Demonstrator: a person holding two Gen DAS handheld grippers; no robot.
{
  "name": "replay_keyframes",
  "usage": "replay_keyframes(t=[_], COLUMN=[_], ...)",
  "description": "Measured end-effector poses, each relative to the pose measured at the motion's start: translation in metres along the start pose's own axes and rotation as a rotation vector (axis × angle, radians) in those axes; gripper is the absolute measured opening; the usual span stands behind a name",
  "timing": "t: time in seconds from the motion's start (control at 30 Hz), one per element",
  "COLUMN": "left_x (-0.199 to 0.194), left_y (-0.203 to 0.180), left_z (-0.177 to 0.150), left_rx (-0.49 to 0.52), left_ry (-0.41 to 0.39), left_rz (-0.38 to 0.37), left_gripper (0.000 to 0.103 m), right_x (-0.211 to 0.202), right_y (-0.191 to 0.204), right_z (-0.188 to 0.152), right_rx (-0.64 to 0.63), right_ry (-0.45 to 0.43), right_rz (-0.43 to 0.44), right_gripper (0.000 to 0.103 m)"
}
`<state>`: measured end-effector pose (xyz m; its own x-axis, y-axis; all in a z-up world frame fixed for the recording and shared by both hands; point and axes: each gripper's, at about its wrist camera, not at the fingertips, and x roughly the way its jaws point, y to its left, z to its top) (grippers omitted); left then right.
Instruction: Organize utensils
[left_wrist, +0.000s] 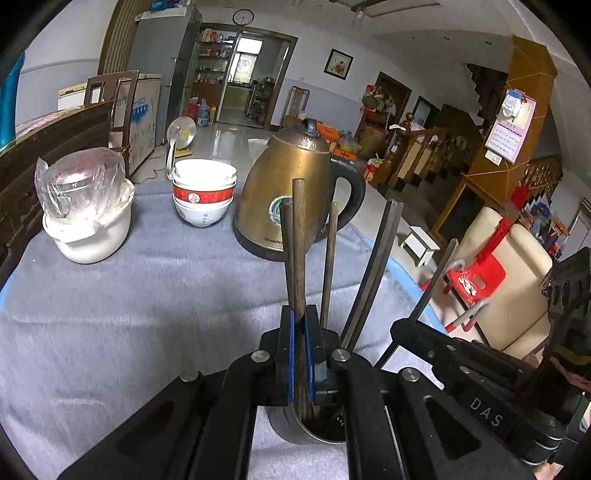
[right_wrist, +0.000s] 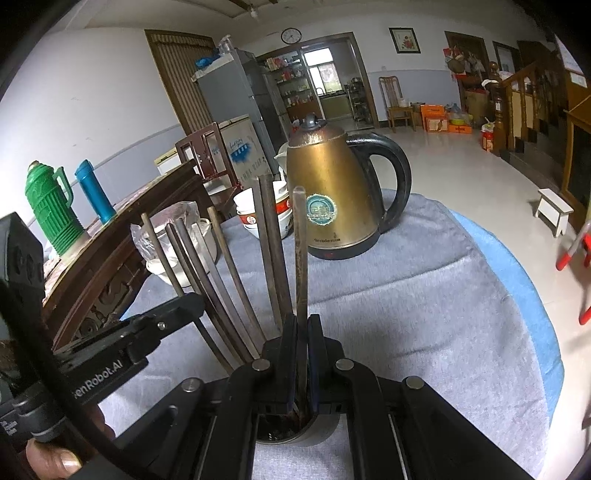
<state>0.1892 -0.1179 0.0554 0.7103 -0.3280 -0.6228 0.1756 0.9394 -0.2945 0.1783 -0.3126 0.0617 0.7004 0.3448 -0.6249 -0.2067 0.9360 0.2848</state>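
Left gripper (left_wrist: 300, 347), low centre of its frame: pads pinched tight on two brown chopsticks (left_wrist: 297, 251), lower ends down in a metal cup (left_wrist: 295, 430) at the bottom edge. Right gripper (right_wrist: 302, 354), low centre of its own frame: clamped on one dark chopstick (right_wrist: 300, 258) over that same cup (right_wrist: 291, 434). More sticks fanned out left. Brass kettle (right_wrist: 332, 192) just behind, upper centre; stacked bowls (left_wrist: 204, 192) upper left, on a grey cloth (left_wrist: 147, 288). Likely trouble: cup tipped by a sideways pull from either grip; neighbouring sticks dragged out.
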Motion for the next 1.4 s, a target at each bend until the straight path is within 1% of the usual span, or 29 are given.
replay_keyframes(t=[0.17, 0.33, 0.43, 0.5, 0.53, 0.57, 0.6, 0.63, 0.67, 0.73, 0.8, 0.9, 0.97, 1.03, 1.1, 1.23, 1.4], left_x=[0.001, 0.005, -0.005, -0.016, -0.022, -0.029, -0.034, -0.038, -0.043, -0.050, -0.056, -0.064, -0.068, -0.069, -0.071, -0.073, -0.077], left_y=[0.000, 0.002, 0.006, 0.010, 0.012, 0.014, 0.016, 0.019, 0.021, 0.024, 0.025, 0.030, 0.031, 0.031, 0.029, 0.027, 0.025], left_z=[0.000, 0.001, 0.004, 0.007, 0.008, 0.008, 0.008, 0.008, 0.007, 0.003, -0.001, -0.012, -0.021, -0.030, -0.038, -0.057, -0.078], left_rx=[-0.003, -0.012, -0.032, -0.037, -0.041, -0.044, -0.047, -0.050, -0.054, -0.051, -0.041, -0.027, -0.017, -0.001, 0.009, 0.025, 0.034], left_ry=[0.011, 0.048, 0.021, -0.005, -0.023, -0.043, -0.054, -0.058, -0.063, -0.064, -0.059, -0.037, -0.011, 0.012, 0.031, 0.084, 0.115], left_rz=[-0.002, -0.001, 0.003, 0.013, 0.019, 0.031, 0.045, 0.054, 0.058, 0.071, 0.092, 0.123, 0.136, 0.140, 0.139, 0.132, 0.146], left_gripper=[0.005, 0.006, 0.015, 0.036, 0.041, 0.045, 0.049, 0.051, 0.054, 0.057, 0.065, 0.072, 0.074, 0.076, 0.077, 0.081, 0.081], right_x=[0.001, 0.004, 0.003, -0.005, -0.009, -0.015, -0.020, -0.026, -0.033, -0.047, -0.061, -0.083, -0.092, -0.097, -0.097, -0.087, -0.083], right_y=[0.002, 0.003, 0.005, 0.005, 0.005, 0.004, 0.004, 0.003, 0.003, 0.005, 0.006, 0.009, 0.008, 0.012, 0.015, 0.027, 0.029], right_z=[0.002, 0.005, 0.006, 0.009, 0.010, 0.011, 0.012, 0.012, 0.012, 0.009, 0.004, -0.012, -0.022, -0.041, -0.055, -0.085, -0.108], right_rx=[-0.002, 0.005, 0.001, 0.003, 0.007, 0.013, 0.021, 0.028, 0.036, 0.038, 0.038, 0.042, 0.058, 0.053, 0.041, -0.018, -0.030], right_ry=[0.012, 0.040, 0.047, 0.027, 0.011, -0.004, -0.019, -0.035, -0.064, -0.102, -0.124, -0.163, -0.163, -0.137, -0.110, -0.011, 0.034], right_rz=[-0.002, 0.004, -0.012, -0.023, -0.034, -0.041, -0.038, -0.038, -0.042, -0.053, -0.057, -0.063, -0.055, -0.045, -0.057, -0.080, -0.095], right_gripper=[0.006, 0.007, 0.009, 0.012, 0.020, 0.035, 0.043, 0.059, 0.062, 0.062, 0.062, 0.064, 0.067, 0.069, 0.070, 0.071, 0.071])
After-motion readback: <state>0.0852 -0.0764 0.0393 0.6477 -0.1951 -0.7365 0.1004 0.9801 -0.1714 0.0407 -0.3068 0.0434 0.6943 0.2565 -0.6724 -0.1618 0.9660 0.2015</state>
